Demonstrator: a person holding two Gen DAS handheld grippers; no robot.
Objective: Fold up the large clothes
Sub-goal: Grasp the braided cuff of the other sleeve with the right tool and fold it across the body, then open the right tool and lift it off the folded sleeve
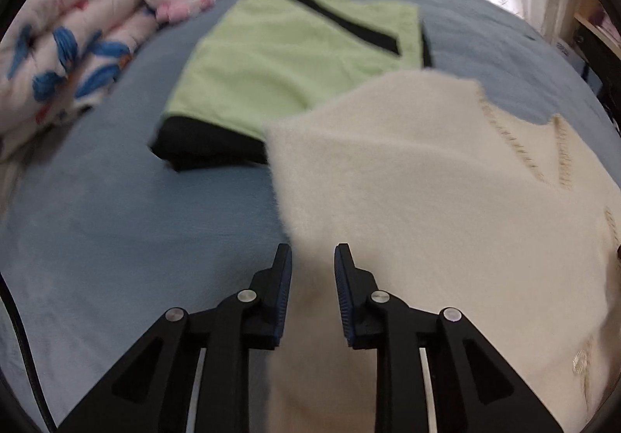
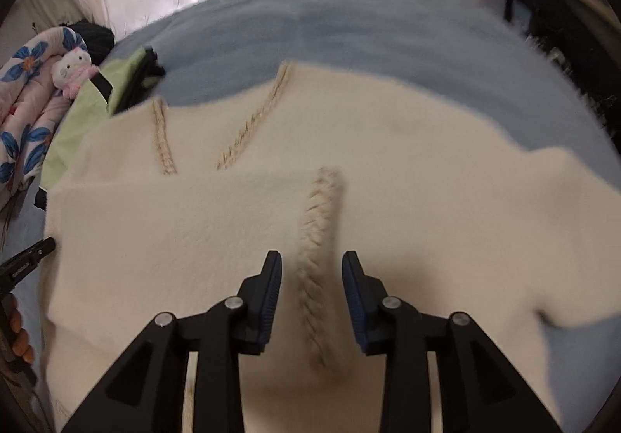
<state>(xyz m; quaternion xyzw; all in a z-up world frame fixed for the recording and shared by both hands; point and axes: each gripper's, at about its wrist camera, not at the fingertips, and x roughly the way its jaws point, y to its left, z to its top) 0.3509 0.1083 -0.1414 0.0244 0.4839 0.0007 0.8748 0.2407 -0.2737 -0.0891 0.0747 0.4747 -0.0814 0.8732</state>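
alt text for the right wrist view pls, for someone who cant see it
The right claw hovers with its jaws apart over a braided seam on a cream fuzzy sweater spread on a blue bedspread. At far left lie a folded green and black garment, a floral quilt and a small plush toy.

Both the left gripper (image 1: 313, 252) and the right gripper (image 2: 312, 258) are built of matt black plastic: two angular linkage arms with triangular cut-outs, joined by round silver pivot screws, ending in wedge-shaped fingers whose inner faces carry ribbed dark-blue pads (image 1: 343, 289). In the left wrist view a thin black cable (image 1: 21, 347) curves down the left side of the picture. In the right wrist view the left gripper's black body (image 2: 27, 264) shows small pale lettering too blurred to read, with a person's fingers (image 2: 19, 332) below it.
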